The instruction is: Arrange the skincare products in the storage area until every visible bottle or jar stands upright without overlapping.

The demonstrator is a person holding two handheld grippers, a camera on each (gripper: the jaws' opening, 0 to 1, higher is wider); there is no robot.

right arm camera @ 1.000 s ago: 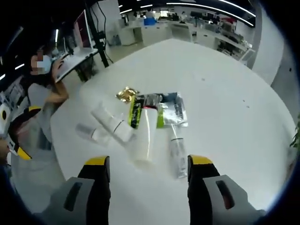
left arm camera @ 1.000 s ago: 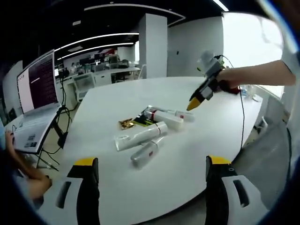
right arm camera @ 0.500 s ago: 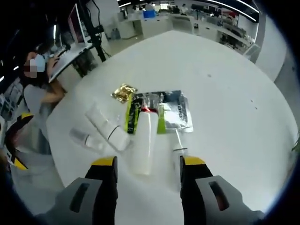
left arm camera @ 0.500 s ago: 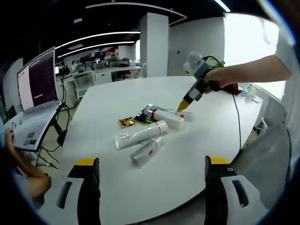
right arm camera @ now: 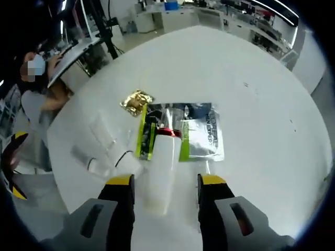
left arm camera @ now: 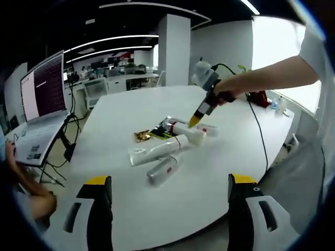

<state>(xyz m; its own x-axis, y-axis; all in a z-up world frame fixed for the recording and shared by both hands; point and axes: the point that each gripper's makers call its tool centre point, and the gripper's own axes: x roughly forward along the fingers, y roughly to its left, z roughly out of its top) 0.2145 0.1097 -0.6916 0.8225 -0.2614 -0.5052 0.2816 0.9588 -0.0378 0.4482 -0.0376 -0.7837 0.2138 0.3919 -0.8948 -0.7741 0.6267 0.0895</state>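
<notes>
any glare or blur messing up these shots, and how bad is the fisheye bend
Left gripper view: the window behind the right gripper is blown out white, and the table edge bows strongly. Right gripper view: the silver sachet catches glare, the white bottle between the jaws nearly blends into the bright tabletop, and the clear bottles on the left look soft and washed out.

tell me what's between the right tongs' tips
A white bottle with a red band lies on its side between the open right tongs, seen in the right gripper view.
</notes>
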